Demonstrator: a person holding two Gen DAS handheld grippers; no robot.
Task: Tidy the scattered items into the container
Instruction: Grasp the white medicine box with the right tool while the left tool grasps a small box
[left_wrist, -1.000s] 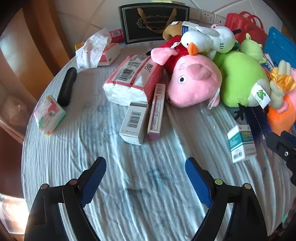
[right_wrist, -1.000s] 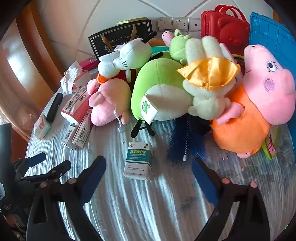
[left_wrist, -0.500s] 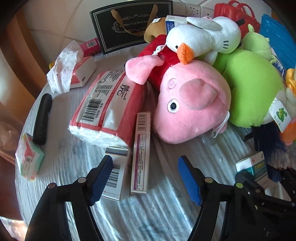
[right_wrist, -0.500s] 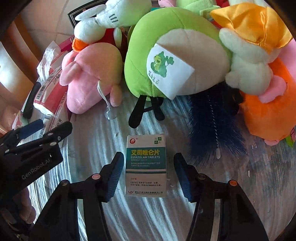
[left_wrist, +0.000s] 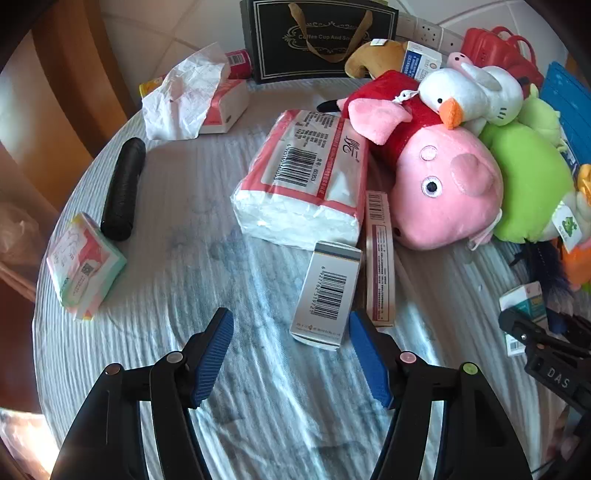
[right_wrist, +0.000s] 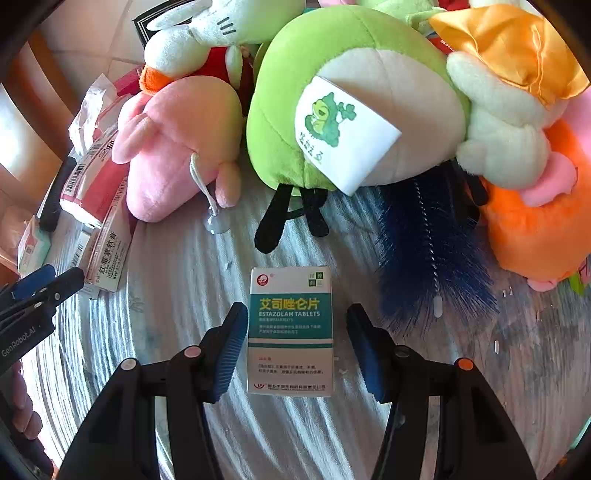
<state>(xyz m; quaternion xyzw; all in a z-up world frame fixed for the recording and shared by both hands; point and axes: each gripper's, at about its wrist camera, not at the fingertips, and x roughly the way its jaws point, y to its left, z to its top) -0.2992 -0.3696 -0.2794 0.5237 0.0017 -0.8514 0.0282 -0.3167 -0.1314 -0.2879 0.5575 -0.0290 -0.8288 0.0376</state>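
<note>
A white and teal tablet box (right_wrist: 290, 332) lies flat on the striped cloth between the fingers of my right gripper (right_wrist: 295, 314). The jaws stand open, with a narrow gap on each side of the box. My left gripper (left_wrist: 290, 323) is open over the cloth. The near end of a white barcode box (left_wrist: 327, 295) lies between its fingertips, close to the right finger (left_wrist: 365, 354). A long pink-striped box (left_wrist: 380, 258) lies beside that box. The right gripper (left_wrist: 535, 332) also shows at the right edge of the left wrist view.
A tissue pack (left_wrist: 306, 181), a black roll (left_wrist: 123, 188), a small tissue packet (left_wrist: 83, 266) and an opened tissue box (left_wrist: 192, 99) lie around. Plush toys (right_wrist: 351, 103) and a blue brush (right_wrist: 428, 251) crowd the back. Behind stand a black gift bag (left_wrist: 317, 37), red basket (left_wrist: 498, 44) and blue crate (left_wrist: 569, 96).
The right gripper came down over the tablet box and narrowed around it. The left gripper moved in toward the two boxes and its jaws narrowed.
</note>
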